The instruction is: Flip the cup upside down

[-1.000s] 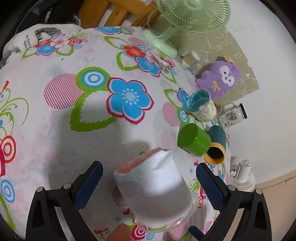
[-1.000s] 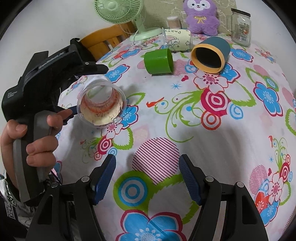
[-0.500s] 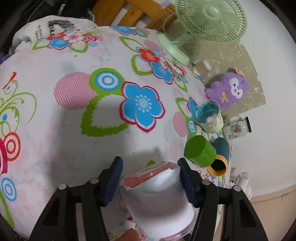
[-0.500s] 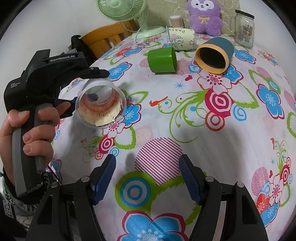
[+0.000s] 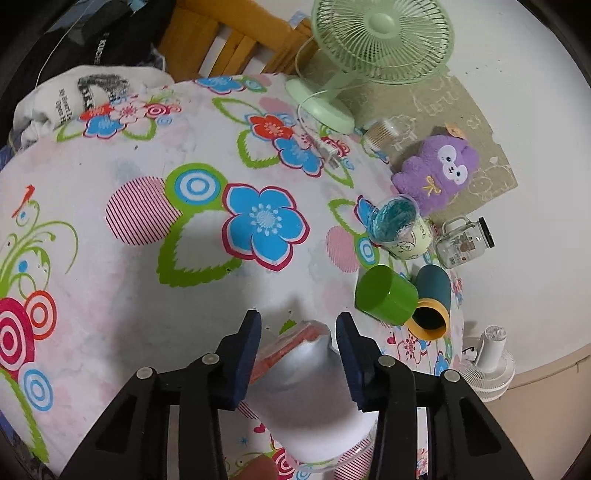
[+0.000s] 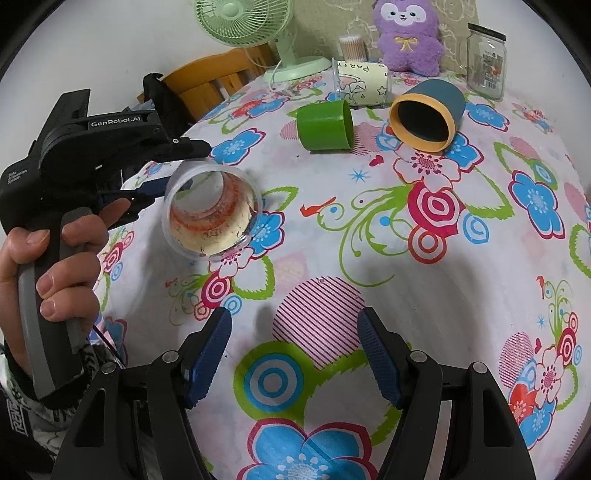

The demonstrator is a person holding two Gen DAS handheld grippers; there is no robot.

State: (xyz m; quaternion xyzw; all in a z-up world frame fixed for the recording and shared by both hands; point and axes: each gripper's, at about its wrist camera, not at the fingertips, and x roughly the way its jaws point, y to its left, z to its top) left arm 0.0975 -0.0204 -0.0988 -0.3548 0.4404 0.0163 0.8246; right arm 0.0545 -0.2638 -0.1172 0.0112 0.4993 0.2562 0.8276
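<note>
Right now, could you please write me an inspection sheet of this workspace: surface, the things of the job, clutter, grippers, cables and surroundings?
Surface: table under a flowered cloth.
Job's things: clear cup with a white and red sleeve, held on its side, mouth toward the right wrist camera.
Clutter: green cup, blue cup with yellow rim and printed party cup all lie on their sides; glass jar, plush toy, cotton swab tub.
Grippers: left gripper shut on the clear cup; right gripper open, holding nothing.
Cables: fan cord lies loose on the cloth.
Surroundings: green fan, wooden chair, white wall.
</note>
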